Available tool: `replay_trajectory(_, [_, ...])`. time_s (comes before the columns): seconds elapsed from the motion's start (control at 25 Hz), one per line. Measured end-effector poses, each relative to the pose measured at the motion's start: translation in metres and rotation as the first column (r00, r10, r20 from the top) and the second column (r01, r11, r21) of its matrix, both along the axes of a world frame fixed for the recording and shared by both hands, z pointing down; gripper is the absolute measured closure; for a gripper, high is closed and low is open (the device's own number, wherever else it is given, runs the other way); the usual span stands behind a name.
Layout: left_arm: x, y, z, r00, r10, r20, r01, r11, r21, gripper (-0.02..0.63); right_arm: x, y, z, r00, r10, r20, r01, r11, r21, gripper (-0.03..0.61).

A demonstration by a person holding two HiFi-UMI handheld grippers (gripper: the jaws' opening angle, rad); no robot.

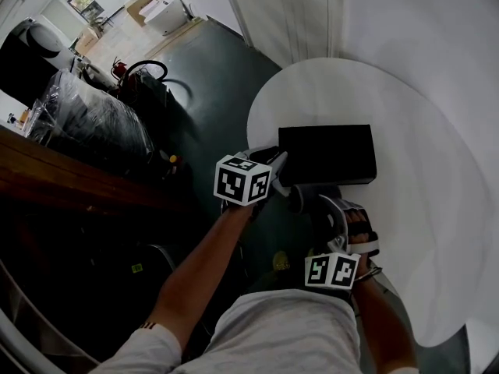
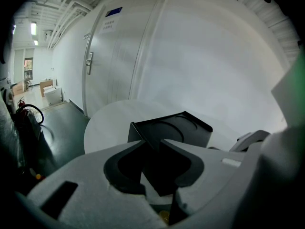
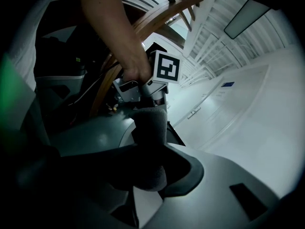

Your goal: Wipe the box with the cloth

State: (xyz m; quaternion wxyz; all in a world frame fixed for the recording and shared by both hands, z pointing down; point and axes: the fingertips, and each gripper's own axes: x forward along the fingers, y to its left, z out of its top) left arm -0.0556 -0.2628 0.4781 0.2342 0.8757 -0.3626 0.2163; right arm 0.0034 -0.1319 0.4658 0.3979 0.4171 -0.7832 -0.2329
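Observation:
A flat black box lies on the round white table, near its left edge. My left gripper is shut on the box's near left corner; in the left gripper view the box fills the gap between the jaws of the left gripper. My right gripper sits just in front of the box's near side, shut on a rolled grey cloth. In the right gripper view the cloth sticks out past the right gripper, toward the left gripper's marker cube.
The table's left edge drops to a dark green floor. A wooden rail and plastic-wrapped black goods stand at the left. A white wall and door rise behind the table.

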Motion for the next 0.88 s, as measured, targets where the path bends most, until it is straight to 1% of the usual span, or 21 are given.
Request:
replay_trajectory(0.24, [0.001, 0.0, 0.001, 1.0, -0.005, 0.004, 0.005, 1.0, 0.0, 0.514, 0.023, -0.01, 0.012, 0.999, 0.052, 0.008, -0.052, 0.998, -0.03, 0.48])
replay_trajectory(0.48, [0.0, 0.0, 0.001, 1.0, -0.007, 0.009, 0.007, 1.0, 0.001, 0.514, 0.051, -0.012, 0.025, 0.996, 0.087, -0.021, -0.088, 0.995, -0.038, 0.48])
replay_trajectory(0.88, [0.002, 0.001, 0.002, 1.0, -0.011, 0.015, 0.011, 1.0, 0.002, 0.512, 0.116, -0.009, 0.027, 0.978, 0.196, -0.063, -0.199, 0.979, -0.034, 0.48])
